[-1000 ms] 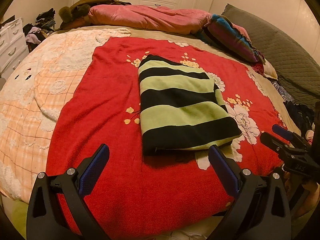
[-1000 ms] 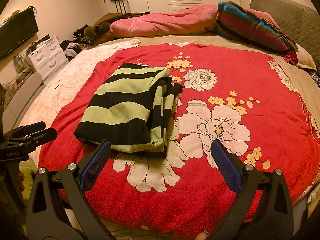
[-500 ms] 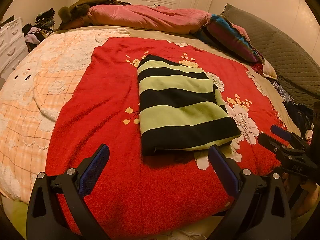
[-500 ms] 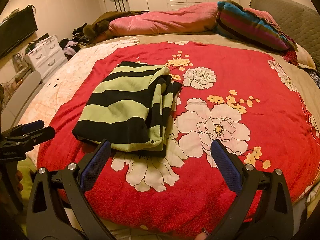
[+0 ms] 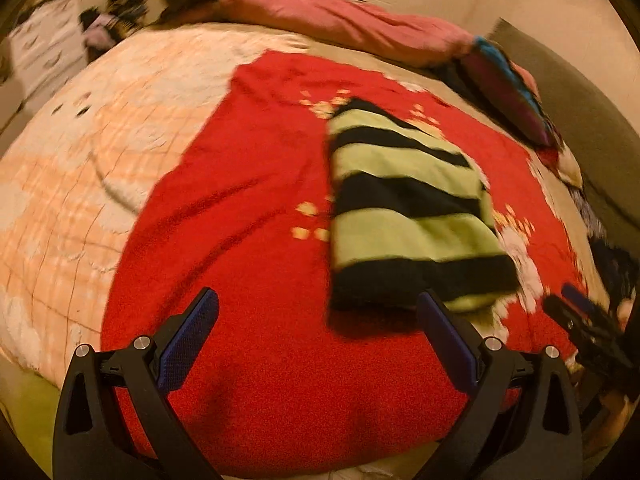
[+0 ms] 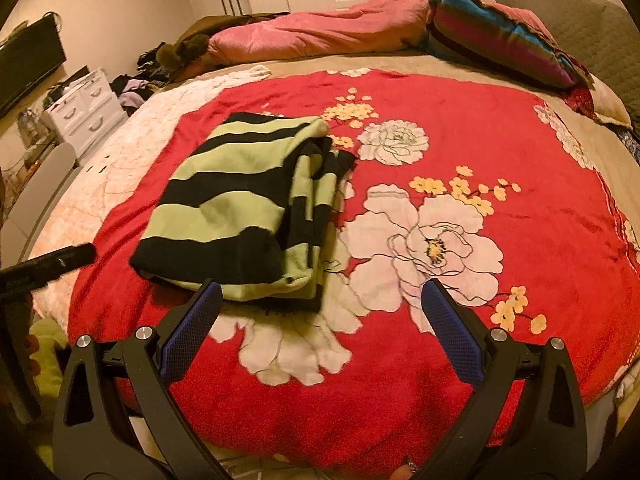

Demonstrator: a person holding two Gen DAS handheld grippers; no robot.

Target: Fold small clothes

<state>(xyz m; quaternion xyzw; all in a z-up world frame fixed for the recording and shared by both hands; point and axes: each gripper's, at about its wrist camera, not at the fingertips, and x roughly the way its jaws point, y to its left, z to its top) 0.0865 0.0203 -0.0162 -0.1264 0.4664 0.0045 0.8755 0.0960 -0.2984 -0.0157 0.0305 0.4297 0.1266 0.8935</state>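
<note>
We see a plush red floral blanket (image 6: 460, 128) bearing a folded green-and-black striped garment (image 6: 240, 204).
The soft knit rectangle lies left of the big white flower; our left gripper (image 5: 316, 316) and right gripper (image 6: 320, 304) hover spread wide, holding nothing.

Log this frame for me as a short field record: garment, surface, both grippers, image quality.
garment: striped garment, green and black, folded into a compact rectangle
surface: lies on red floral blanket on the bed
left gripper: open, empty, short of the garment
right gripper: open, empty, near the garment's front edge
contact: neither gripper touches the fabric
image quality: left wrist view blurred, right wrist view sharp
</note>
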